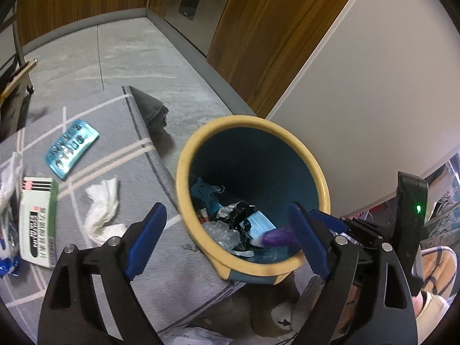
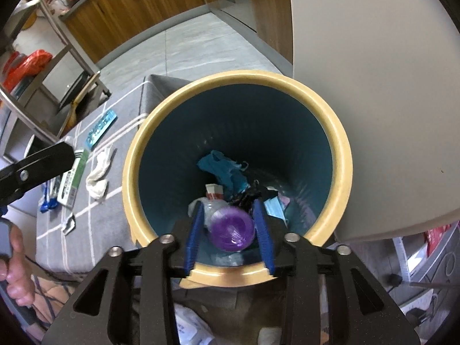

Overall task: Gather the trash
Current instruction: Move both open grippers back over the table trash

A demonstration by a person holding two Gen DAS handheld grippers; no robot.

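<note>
Over the bin (image 2: 241, 77) mouth, we find the right gripper (image 2: 230, 230) clamped on a purple bottle (image 2: 231, 228); the left gripper (image 1: 227, 241) hangs spread and empty; we judge a tilted release could bounce it off the near rim; tissue (image 1: 103, 210) and carton (image 1: 37, 221) remain left on the blanket (image 1: 172, 273).

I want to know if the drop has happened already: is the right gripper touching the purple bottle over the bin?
Touching. In the right wrist view the right gripper has both blue fingers against the purple bottle, over the open bin.
</note>
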